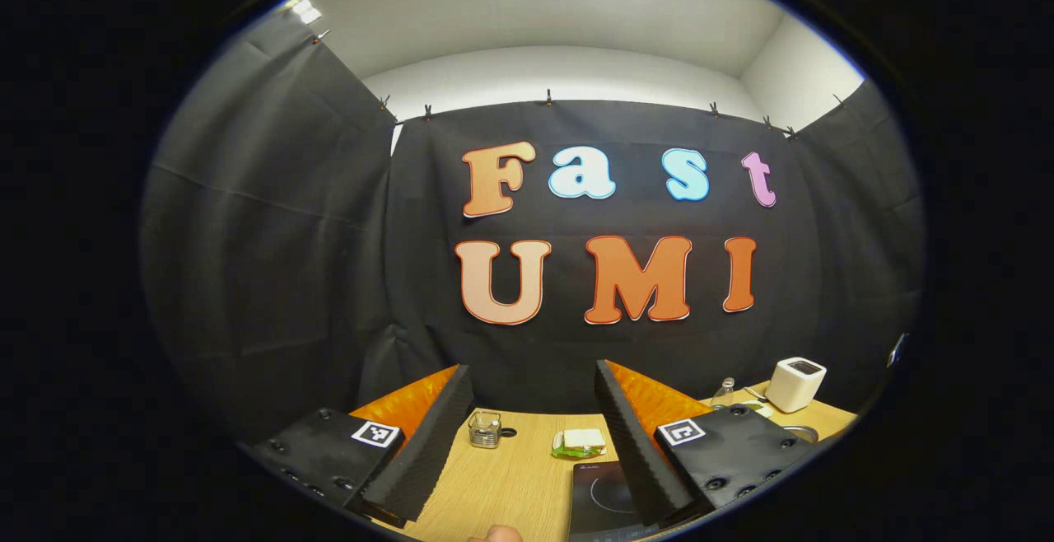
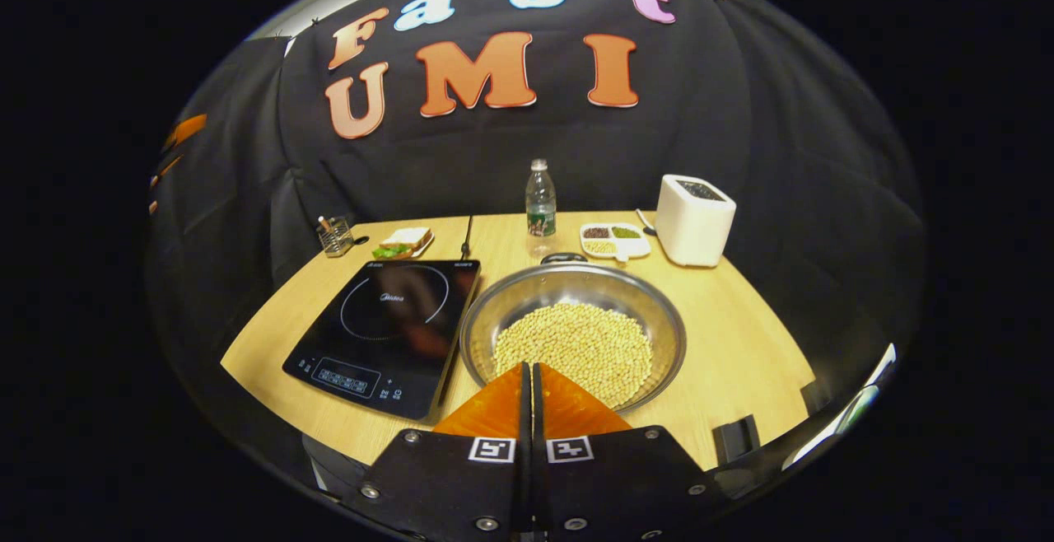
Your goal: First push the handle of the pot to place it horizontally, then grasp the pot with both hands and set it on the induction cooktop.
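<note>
A steel pot (image 2: 527,295) full of pale beans stands on the wooden table just right of the black induction cooktop (image 2: 387,320). One small pot handle (image 2: 564,258) shows at its far rim, pointing toward the back wall. My right gripper (image 2: 528,366) is shut with nothing between its fingers, and its tips hang over the pot's near rim. In the left gripper view my left gripper (image 1: 531,366) is held high and level, open wide and holding nothing. A corner of the cooktop (image 1: 597,484) lies between its fingers.
At the back of the table stand a water bottle (image 2: 540,200), a white toaster (image 2: 694,219), a divided dish of grains (image 2: 613,239), a sandwich on a plate (image 2: 403,241) and a small glass holder (image 2: 333,235). The table's front edge (image 2: 329,431) is near the cooktop.
</note>
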Demonstrator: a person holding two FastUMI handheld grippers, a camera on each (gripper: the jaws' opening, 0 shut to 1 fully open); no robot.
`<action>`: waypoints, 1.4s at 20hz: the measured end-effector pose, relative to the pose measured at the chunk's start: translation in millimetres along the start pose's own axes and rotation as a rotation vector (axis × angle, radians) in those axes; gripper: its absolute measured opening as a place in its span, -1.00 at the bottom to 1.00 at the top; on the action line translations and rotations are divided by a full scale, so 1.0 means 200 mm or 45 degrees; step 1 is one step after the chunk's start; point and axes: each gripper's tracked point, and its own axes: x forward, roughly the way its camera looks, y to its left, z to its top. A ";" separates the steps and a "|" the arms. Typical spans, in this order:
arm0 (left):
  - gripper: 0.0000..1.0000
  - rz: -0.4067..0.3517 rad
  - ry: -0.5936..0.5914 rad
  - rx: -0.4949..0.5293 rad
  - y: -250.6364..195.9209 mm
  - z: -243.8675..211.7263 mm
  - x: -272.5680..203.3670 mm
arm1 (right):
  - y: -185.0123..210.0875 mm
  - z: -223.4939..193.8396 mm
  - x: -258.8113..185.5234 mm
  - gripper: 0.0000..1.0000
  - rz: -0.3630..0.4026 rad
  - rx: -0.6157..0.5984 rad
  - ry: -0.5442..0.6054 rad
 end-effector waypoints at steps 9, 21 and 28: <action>0.96 -0.014 0.028 0.023 -0.03 -0.07 0.01 | 0.05 -0.27 0.11 -1.00 0.032 0.027 0.145; 0.96 -0.008 0.051 0.040 -0.04 -0.12 0.02 | 0.03 -0.43 0.18 -1.00 0.030 0.093 0.234; 0.96 -0.021 0.066 0.025 -0.08 -0.15 0.03 | -0.13 -0.44 0.18 -1.00 -0.026 0.134 0.231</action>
